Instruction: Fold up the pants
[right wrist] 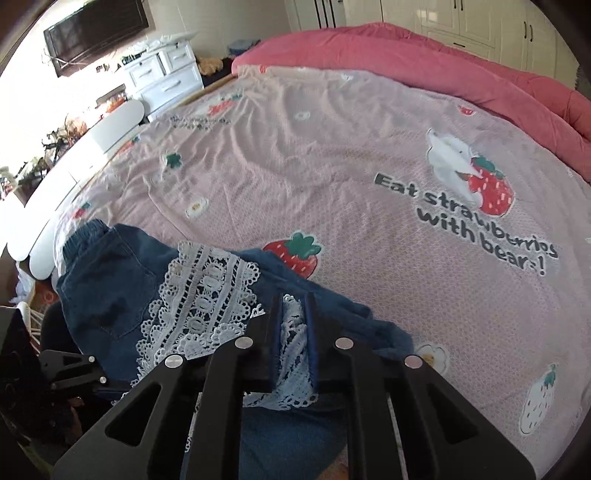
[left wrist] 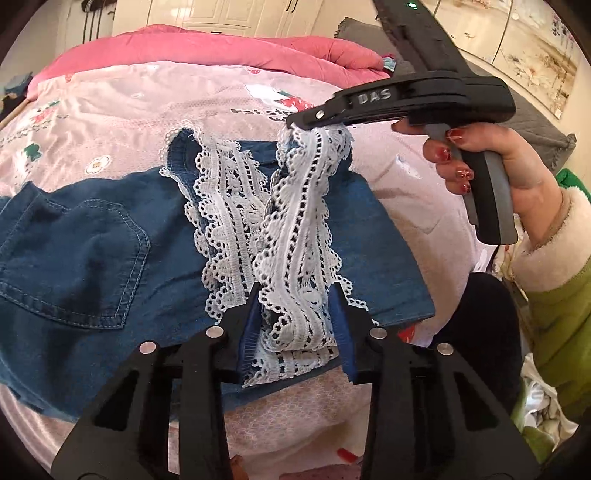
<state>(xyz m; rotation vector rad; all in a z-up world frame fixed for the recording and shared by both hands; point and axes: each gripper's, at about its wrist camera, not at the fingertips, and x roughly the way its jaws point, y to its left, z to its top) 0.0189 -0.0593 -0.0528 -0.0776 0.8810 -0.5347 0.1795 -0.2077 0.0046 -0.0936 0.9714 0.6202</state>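
Note:
Blue denim pants (left wrist: pixel 92 251) with a back pocket lie on the pink bed sheet (left wrist: pixel 122 110). Their leg ends carry white lace trim (left wrist: pixel 295 221). My left gripper (left wrist: pixel 295 295) is shut on a bunched strip of that lace, which fills the gap between its blue pads. My right gripper (left wrist: pixel 308 123), held by a hand, pinches the far end of the same lace strip and lifts it off the denim. In the right wrist view, the right gripper (right wrist: pixel 293 306) is shut on lace, with the pants (right wrist: pixel 103 288) and a second lace band (right wrist: pixel 207 295) to its left.
A rolled pink quilt (right wrist: pixel 424 62) lies along the far side of the bed. The strawberry-print sheet (right wrist: pixel 332 166) stretches wide beyond the pants. A white dresser (right wrist: pixel 162 74) and a wall screen (right wrist: pixel 96 33) stand off the bed's left. A person's hand (left wrist: pixel 517 166) and green sleeve (left wrist: pixel 565 314) are at the right.

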